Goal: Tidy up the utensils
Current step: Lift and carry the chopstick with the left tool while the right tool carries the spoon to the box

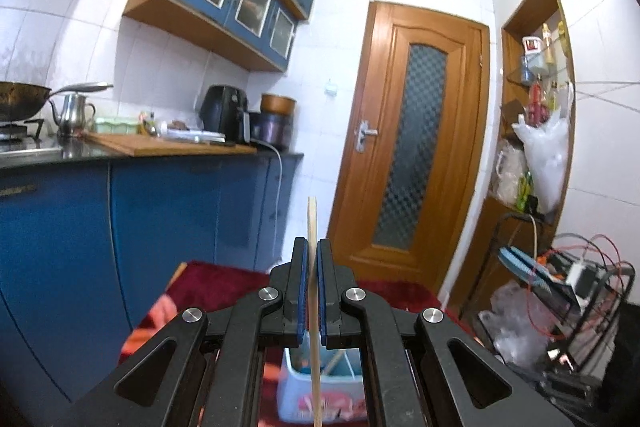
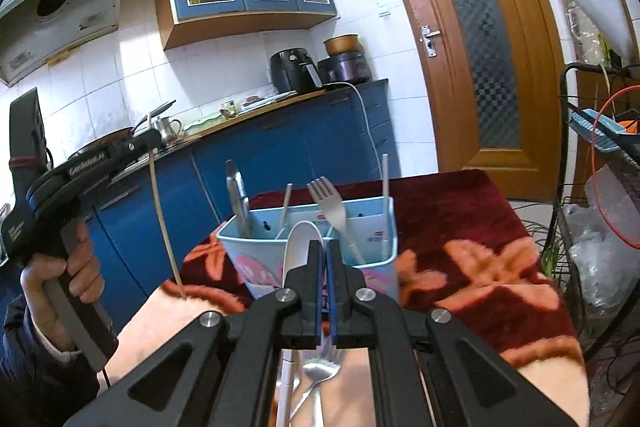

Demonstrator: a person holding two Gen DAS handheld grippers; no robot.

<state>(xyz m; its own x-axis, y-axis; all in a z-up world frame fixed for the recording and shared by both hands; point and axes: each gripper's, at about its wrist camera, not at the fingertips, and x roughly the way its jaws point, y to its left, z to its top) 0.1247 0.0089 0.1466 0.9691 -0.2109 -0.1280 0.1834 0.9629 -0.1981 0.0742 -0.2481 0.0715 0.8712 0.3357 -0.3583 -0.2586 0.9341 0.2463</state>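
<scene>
My left gripper (image 1: 313, 247) is shut on a thin wooden chopstick (image 1: 312, 223) that stands upright between its pads. From the right wrist view, a hand holds that left gripper (image 2: 151, 143) at the left, and the chopstick (image 2: 164, 219) hangs down to the table. A light blue utensil holder (image 2: 240, 255) holds a fork (image 2: 328, 199), a metal tool (image 2: 236, 195) and pale sticks (image 2: 385, 187). My right gripper (image 2: 323, 247) is shut just before the holder. A white spoon (image 2: 300, 243) rises beside its left finger; I cannot tell if it is gripped. A metal fork and spoon (image 2: 320, 375) lie under it.
The table wears a dark red blanket (image 2: 460, 219) with peach flowers. Blue cabinets (image 2: 280, 155) and a cluttered counter run behind it. A wooden door (image 2: 472, 47) stands at the back right. A wire rack (image 2: 600, 155) with bags and cables crowds the right edge.
</scene>
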